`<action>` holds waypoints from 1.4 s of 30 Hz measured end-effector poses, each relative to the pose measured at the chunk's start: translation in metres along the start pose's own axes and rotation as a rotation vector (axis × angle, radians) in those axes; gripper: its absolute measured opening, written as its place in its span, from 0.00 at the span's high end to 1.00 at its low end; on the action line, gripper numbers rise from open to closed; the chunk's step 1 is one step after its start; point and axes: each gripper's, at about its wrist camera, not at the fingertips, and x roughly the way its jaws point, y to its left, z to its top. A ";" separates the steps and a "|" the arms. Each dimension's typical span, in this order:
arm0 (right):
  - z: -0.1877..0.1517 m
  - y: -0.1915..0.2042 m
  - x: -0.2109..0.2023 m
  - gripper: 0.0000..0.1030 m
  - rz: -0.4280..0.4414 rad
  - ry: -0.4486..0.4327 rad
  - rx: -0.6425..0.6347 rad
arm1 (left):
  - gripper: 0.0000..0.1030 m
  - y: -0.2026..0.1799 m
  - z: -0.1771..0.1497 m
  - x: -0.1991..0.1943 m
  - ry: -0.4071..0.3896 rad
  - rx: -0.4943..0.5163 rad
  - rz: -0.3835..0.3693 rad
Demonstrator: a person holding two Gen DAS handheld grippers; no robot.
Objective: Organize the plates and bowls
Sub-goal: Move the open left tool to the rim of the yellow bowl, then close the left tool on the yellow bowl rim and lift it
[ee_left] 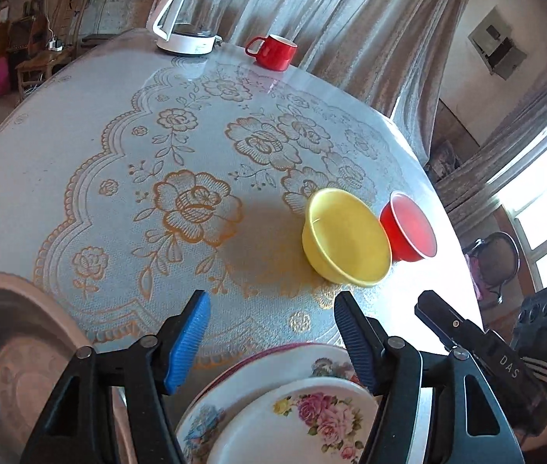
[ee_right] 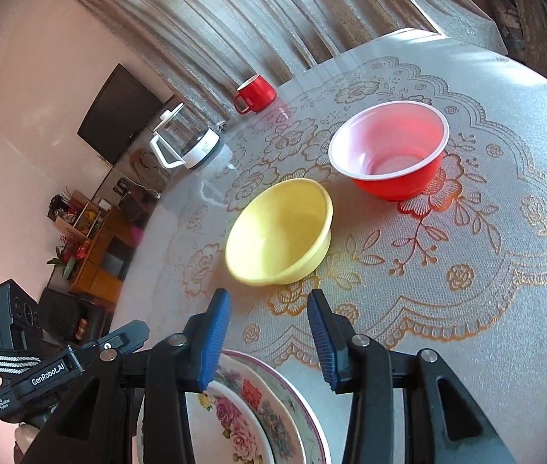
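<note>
Over a round table [ee_left: 80, 147] with a gold-flowered lace cloth, both tongs tilt downward above stacked floral plates [ee_left: 312, 417], the left gripper [ee_left: 271, 342] wide open, the right gripper [ee_right: 269, 342] part open, both empty, beyond them a yellow bowl [ee_right: 279, 232] beside a red bowl [ee_right: 389, 150].

We see the left gripper [ee_left: 271, 334] with its blue fingers [ee_left: 188, 342] spread apart, nothing between them, above a stack of flowered plates [ee_left: 304, 406]. On the tabletop [ee_left: 80, 147] ahead, a yellow bowl [ee_left: 345, 237] sits just beside a red bowl [ee_left: 409, 230]. A kettle [ee_left: 188, 19] and red mug [ee_left: 273, 51] stand at the far edge.
</note>
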 end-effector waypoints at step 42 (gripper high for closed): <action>0.006 -0.002 0.033 0.86 -0.010 0.047 0.010 | 0.84 -0.027 -0.006 0.021 -0.002 -0.013 -0.008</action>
